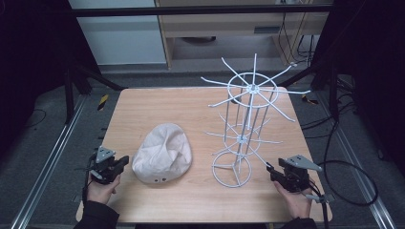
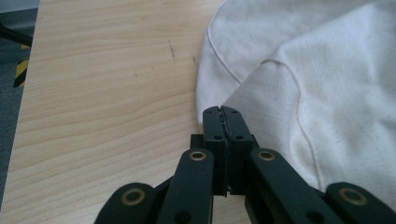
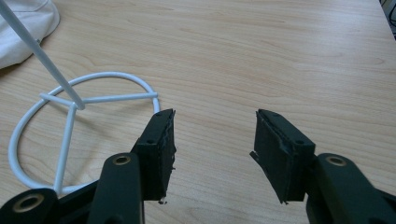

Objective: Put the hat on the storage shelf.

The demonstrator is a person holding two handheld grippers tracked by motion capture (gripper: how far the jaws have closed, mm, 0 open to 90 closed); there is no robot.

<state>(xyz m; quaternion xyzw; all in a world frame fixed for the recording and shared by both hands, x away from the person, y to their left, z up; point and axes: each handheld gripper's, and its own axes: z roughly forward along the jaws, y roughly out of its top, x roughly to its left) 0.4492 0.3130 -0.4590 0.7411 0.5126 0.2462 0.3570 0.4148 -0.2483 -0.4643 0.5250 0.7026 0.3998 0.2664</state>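
With the cap (image 1: 162, 153) lying at lower centre of the worktop (image 1: 143, 107) beside the rack (image 1: 246, 119), the left claw (image 1: 125, 161) rests pinched empty at its edge, the right claw (image 1: 270, 168) gapes, so grasping likely comes next: the left must open first.

Black two-jaw left gripper (image 1: 125, 161) and right gripper (image 1: 269, 166), brass-ringed pivots, grey three-cornered top plates, black trailing cable, dark sleeves
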